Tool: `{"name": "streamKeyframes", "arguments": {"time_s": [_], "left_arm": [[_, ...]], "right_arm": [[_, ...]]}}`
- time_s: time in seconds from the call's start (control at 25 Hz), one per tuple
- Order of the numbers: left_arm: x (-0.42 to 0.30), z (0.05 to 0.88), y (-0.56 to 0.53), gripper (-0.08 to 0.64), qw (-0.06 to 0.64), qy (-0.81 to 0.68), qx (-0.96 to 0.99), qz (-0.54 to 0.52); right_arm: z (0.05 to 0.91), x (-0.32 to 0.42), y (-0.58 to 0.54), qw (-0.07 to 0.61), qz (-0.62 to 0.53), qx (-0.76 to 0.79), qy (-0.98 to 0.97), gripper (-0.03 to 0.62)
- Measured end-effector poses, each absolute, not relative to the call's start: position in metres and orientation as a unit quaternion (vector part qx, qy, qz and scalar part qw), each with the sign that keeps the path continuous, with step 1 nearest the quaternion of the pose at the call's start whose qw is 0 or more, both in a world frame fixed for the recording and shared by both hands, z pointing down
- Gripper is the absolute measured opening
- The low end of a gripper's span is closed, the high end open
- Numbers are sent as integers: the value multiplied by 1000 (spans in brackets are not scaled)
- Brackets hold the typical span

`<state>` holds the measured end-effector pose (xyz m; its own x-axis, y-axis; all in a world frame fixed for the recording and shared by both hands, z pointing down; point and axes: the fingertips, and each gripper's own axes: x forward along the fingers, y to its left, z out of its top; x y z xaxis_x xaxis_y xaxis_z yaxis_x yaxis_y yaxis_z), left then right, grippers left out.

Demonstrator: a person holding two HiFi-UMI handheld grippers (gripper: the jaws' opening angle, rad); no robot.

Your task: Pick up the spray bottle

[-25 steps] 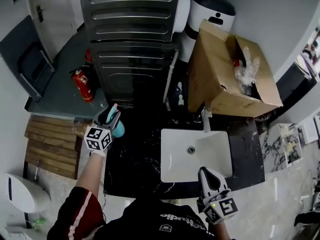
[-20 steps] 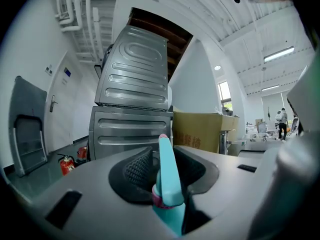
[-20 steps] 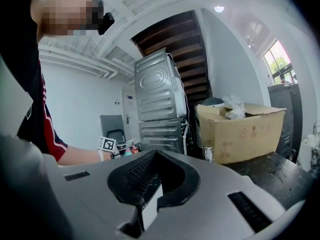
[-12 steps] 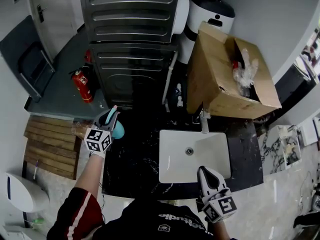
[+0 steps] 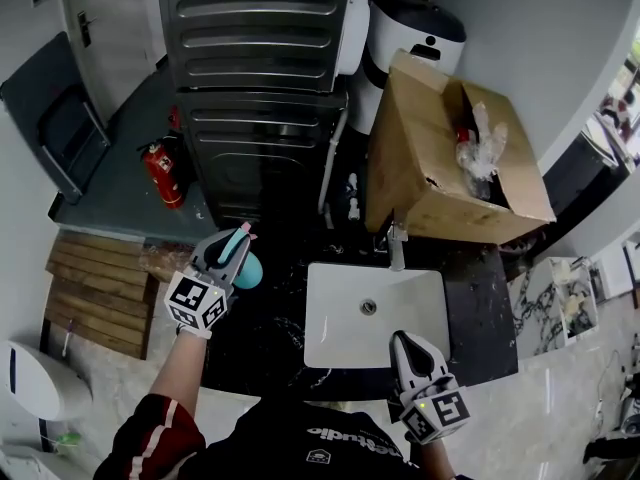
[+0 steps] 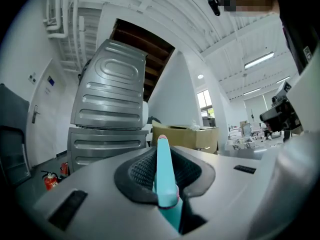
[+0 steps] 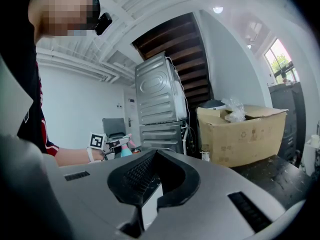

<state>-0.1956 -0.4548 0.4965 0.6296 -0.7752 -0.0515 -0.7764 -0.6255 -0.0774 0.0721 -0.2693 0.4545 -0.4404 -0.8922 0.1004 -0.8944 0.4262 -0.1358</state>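
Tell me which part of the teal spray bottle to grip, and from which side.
Grip the narrow head at the top, as the left tongs do: the spray bottle is slim and flat-sided there, so it fits between the pads, while the round body below is wider. Come in level from the person's side, one jaw on each flank.

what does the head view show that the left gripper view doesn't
Only the head view: the white sink, the right gripper near it, and the wooden slats at left. Only the left gripper view: the ceiling lights, and a close look at the left gripper shut on the spray bottle. Both: that bottle, the cardboard box, the stacked grey machines and the red fire extinguisher.
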Motion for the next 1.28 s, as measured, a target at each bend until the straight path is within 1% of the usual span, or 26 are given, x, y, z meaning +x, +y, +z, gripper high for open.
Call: {"name": "streamKeyframes", "arguments": {"time_s": [0.24, 0.36, 0.48, 0.6, 0.8, 1.28], "left_arm": [[-125, 461, -398, 74, 65, 367, -928, -1], [-99, 447, -375, 74, 54, 352, -934, 20], [-76, 441, -351, 74, 35, 338, -940, 40], [-59, 440, -330, 74, 41, 329, -943, 26], [-46, 439, -315, 74, 52, 323, -945, 6], [-34, 428, -304, 74, 52, 316, -947, 3]], "right_arm": [[447, 90, -275, 14, 76, 515, -854, 37], [447, 95, -283, 28, 68, 505, -860, 37], [443, 93, -289, 27, 62, 494, -867, 37], [439, 88, -291, 26, 54, 478, -876, 37], [442, 83, -290, 33, 56, 460, -885, 37], [439, 89, -288, 18, 57, 457, -888, 37]]}}
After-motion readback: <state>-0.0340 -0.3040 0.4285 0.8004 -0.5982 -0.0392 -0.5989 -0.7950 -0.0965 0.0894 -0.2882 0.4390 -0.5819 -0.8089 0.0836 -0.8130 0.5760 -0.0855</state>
